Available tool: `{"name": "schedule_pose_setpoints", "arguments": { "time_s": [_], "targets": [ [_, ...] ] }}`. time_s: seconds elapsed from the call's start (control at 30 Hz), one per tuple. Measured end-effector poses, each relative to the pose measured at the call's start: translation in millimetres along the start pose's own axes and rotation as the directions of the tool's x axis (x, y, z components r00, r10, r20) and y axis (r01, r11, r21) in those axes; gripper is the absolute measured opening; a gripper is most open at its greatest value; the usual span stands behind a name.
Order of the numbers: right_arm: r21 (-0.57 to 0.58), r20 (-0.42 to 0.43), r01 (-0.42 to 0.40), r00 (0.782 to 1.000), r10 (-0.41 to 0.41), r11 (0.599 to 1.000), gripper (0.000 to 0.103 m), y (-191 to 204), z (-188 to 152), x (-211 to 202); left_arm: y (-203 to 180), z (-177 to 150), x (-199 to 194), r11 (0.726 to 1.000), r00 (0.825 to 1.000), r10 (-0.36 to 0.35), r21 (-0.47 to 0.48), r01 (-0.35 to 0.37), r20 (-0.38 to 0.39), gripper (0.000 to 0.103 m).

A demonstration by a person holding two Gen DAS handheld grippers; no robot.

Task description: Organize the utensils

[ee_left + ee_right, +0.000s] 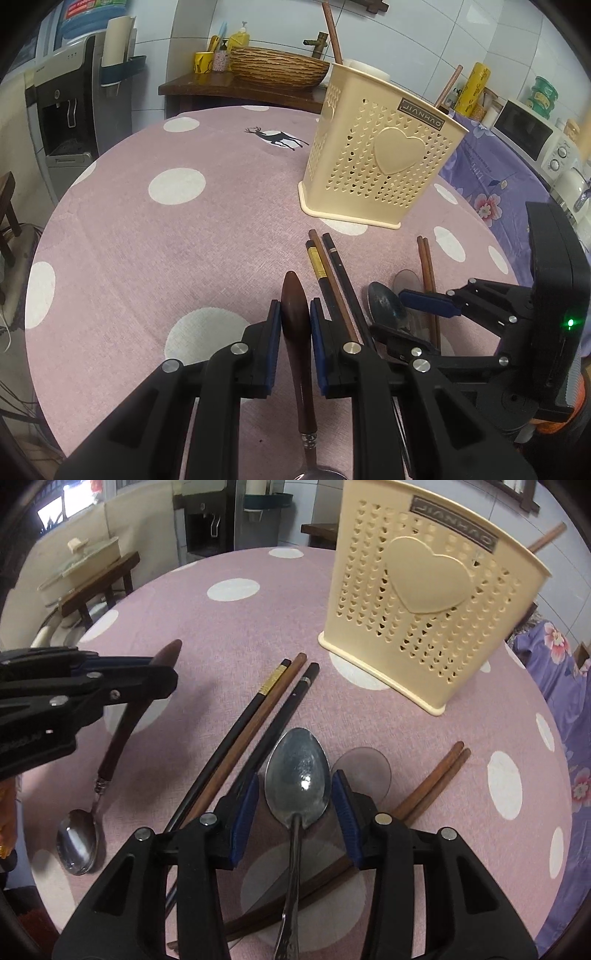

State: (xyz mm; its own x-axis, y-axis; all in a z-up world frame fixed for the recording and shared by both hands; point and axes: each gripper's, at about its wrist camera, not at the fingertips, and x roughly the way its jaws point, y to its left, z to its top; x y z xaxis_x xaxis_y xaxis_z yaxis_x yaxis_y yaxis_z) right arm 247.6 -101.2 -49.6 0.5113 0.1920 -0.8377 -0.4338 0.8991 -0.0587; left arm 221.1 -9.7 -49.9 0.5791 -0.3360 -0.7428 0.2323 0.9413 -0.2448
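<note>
Left gripper [295, 328] clenched on the brown wooden handle of a spoon [295, 314], pads pressing it from both sides. Only the right wrist view shows that spoon's steel bowl [77, 845], resting on the pink dotted tablecloth [147, 240] toward the table's near left edge.

Right gripper [297, 805] straddling the bowl of a grey metal spoon [297, 771]; pads just beside it, contact too close to tell. Seen from the left wrist view, one pad above the bowl, one below.

Three dark chopsticks [258, 709] lying between the two spoons, two brown chopsticks [436, 779] to the right, a clear round disc [365, 771] under them.

Cream perforated utensil holder [380, 155] upright toward the table's far right edge; chopstick ends [332, 33] rising from it show fully only in the left wrist view.
</note>
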Motion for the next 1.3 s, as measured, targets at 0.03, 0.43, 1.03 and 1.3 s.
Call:
{"name": "schedule_pose_setpoints", "arguments": {
  "time_s": [0.03, 0.43, 1.03, 1.3],
  "targets": [
    [0.007, -0.002, -0.007, 1.0, 0.007, 1.0, 0.042, -1.0, 1.4, 1.6, 0.5, 0.2, -0.1, 1.0, 1.0, 0.0, -0.002, 0.0, 0.0, 0.017],
    [0.117, 0.025, -0.066, 0.998, 0.063, 0.991, 0.036, -16.7, 0.8, 1.0, -0.5, 0.5, -0.2, 1.0, 1.0, -0.002, 0.001, 0.002, -0.004, 0.017],
    [0.309, 0.348, -0.114, 0.937, 0.0, 0.944, 0.019, -45.0, -33.5, -130.6, -8.8, 3.3, -26.7, 1.0, 0.998, -0.023, 0.003, 0.023, 0.066, 0.016],
    [0.353, 0.327, -0.101, 0.945, -0.022, 0.93, 0.002, -58.8, -52.5, -132.7, -16.4, 6.3, -47.9, 1.0, 0.991, -0.026, 0.021, 0.023, 0.133, 0.016]
  ]
}}
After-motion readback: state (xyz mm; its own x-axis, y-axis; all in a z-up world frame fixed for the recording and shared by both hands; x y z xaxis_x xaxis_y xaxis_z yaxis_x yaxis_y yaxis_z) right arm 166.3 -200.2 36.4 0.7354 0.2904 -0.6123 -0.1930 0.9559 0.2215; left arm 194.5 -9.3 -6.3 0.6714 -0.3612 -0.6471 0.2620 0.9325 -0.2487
